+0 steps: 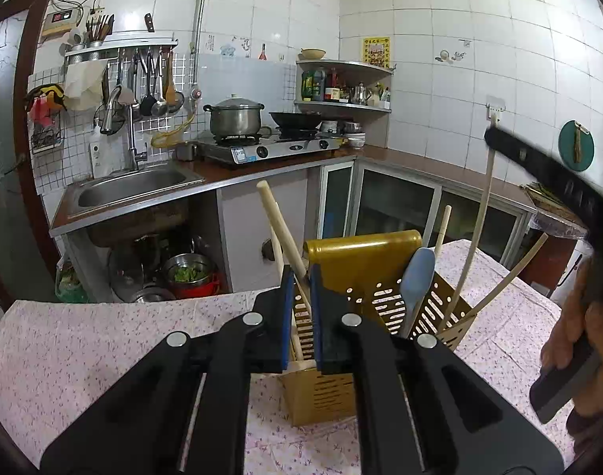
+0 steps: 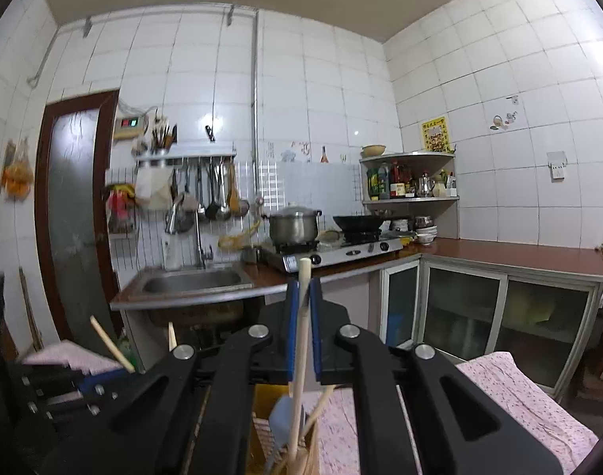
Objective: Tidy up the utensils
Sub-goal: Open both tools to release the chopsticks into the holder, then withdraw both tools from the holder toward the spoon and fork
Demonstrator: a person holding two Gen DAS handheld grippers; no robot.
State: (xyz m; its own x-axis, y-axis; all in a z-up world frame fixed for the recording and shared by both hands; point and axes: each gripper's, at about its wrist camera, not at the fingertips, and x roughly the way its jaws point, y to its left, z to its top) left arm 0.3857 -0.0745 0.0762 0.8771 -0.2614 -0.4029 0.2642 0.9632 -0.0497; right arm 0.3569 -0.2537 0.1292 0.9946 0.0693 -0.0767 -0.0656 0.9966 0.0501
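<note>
Left wrist view: yellow slotted holder point(image 1: 364, 277) stands on a table with a pink floral cloth point(image 1: 83, 356). In its left compartment leans a wooden handle point(image 1: 279, 221), tilted left, passing between the left gripper's point(image 1: 301, 316) blue pads point(image 1: 287, 308); jaws nearly shut, whether the pads press it I cannot tell. Right compartment holds a blue spatula point(image 1: 416, 277) and several pale thin handles point(image 1: 479, 237) splayed right. A hand point(image 1: 574, 336) at the right edge grasps the other tool's black body.

Right wrist view: right gripper point(image 2: 303, 332) is clamped on a pale stick point(image 2: 303, 316), near upright, its lower end down among the utensils in the holder point(image 2: 269, 427), beside the spatula point(image 2: 281, 415).

Beyond: sink point(image 1: 135, 186), stove with steel pot point(image 1: 236, 116) and wok point(image 1: 295, 118), corner shelf of bottles point(image 1: 341, 83), ladles hanging on a rail point(image 1: 151, 87).
</note>
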